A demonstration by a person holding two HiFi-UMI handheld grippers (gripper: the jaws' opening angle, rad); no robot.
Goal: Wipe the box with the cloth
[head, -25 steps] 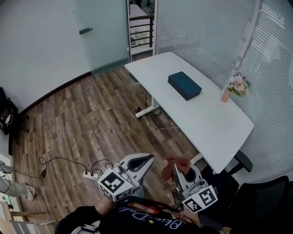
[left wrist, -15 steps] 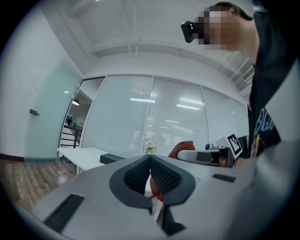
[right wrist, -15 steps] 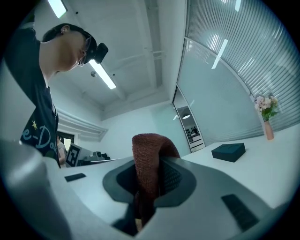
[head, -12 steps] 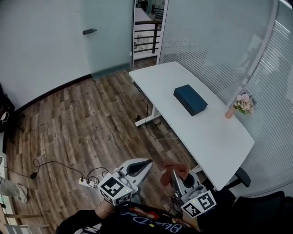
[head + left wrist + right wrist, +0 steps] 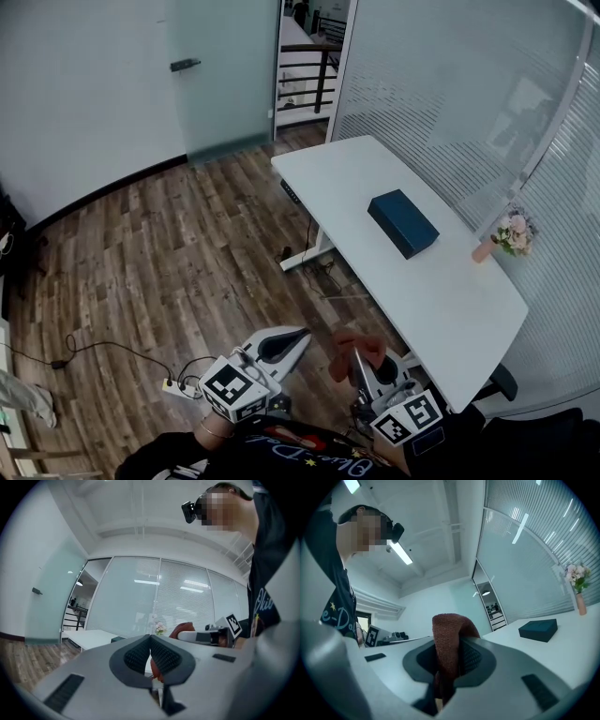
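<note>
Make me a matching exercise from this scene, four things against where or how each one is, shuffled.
1 dark blue rectangular box
2 rust-red woven cloth
3 pink vase of flowers
4 left gripper

A jaws together, empty
B clamped in the right gripper
C flat, midway along the white table
D table edge by the blinds

Pairs: 1-C, 2-B, 3-D, 4-A

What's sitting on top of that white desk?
A dark blue box lies on the desk, and a small vase of pink flowers stands at its edge by the blinds. Nothing else shows; whatever the box covers is hidden.
</note>
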